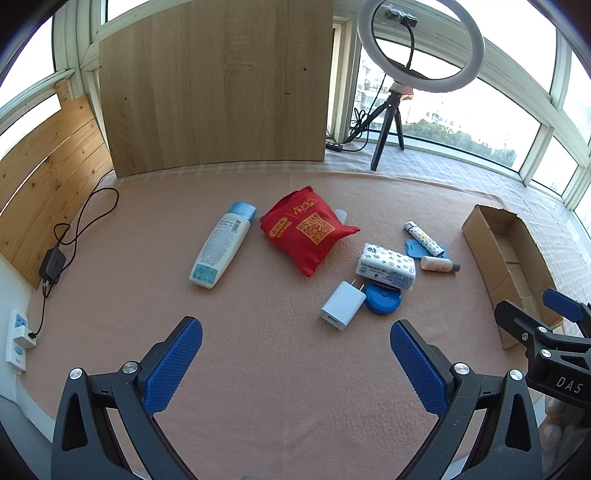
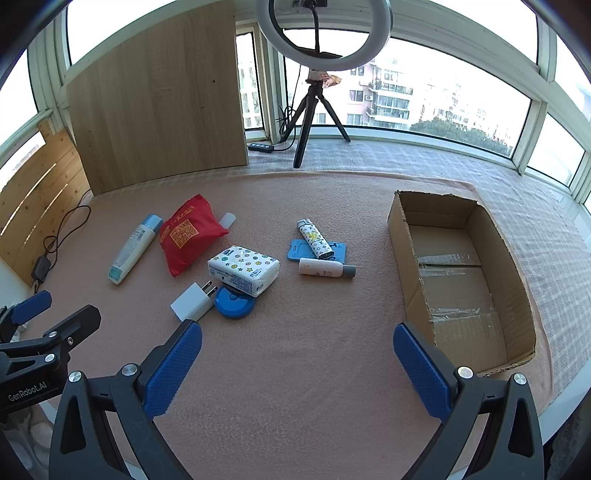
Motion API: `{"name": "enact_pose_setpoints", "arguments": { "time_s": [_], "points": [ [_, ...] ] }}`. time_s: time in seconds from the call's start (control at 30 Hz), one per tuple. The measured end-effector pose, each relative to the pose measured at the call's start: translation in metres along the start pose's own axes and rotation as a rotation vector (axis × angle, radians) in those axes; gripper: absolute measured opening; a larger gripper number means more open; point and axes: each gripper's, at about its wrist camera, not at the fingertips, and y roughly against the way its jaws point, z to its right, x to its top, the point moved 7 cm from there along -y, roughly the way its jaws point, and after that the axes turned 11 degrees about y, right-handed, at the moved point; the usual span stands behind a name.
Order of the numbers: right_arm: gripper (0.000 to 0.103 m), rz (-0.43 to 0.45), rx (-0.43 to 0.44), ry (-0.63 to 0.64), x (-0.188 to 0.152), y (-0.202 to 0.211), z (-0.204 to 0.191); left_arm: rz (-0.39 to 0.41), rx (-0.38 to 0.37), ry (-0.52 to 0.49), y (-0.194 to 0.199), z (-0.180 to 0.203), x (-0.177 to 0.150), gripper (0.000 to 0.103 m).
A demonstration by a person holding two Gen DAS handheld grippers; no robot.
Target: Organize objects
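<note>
- Pink cloth [image 1: 280,369] covers the work surface, and every loose item lies on it, none inside the cardboard box [image 2: 517,280] standing open at the right side.
- Left gripper [image 1: 295,365] hovers above bare cloth near the front edge, its blue pads spread wide apart with nothing between them.
- Right gripper [image 2: 297,369] hangs likewise over bare cloth, jaws wide apart and empty, just left of the box's near corner.
- White lotion bottle [image 1: 221,245] with a pale blue cap lies on its side at the left of the group.
- Red pouch [image 1: 308,234] lies just right of it, with a small whitish object peeking out behind; I cannot tell what that is.
- Patterned tissue pack [image 2: 243,269] sits in the middle, resting partly on a round blue disc [image 2: 236,304].
- White charger plug [image 2: 194,301] lies touching the disc's left side, prongs pointing away from the grippers.
- Patterned lighter [image 2: 314,238] lies across a flat blue card [image 2: 295,251], and a small white tube [image 2: 325,268] with a grey cap lies just in front of them.
- Ring light [image 2: 325,33] on a tripod stands behind the cloth by the window, beside a wooden panel [image 1: 218,85].
</note>
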Motion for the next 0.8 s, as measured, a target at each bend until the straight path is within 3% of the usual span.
{"name": "enact_pose_setpoints", "arguments": {
  "time_s": [0.8],
  "points": [
    [0.102,-0.017,0.009,-0.009,-0.0029,-0.0035,0.0025,-0.007,0.001,-0.011,-0.0008,0.0037,0.0007,0.103]
  ]
}}
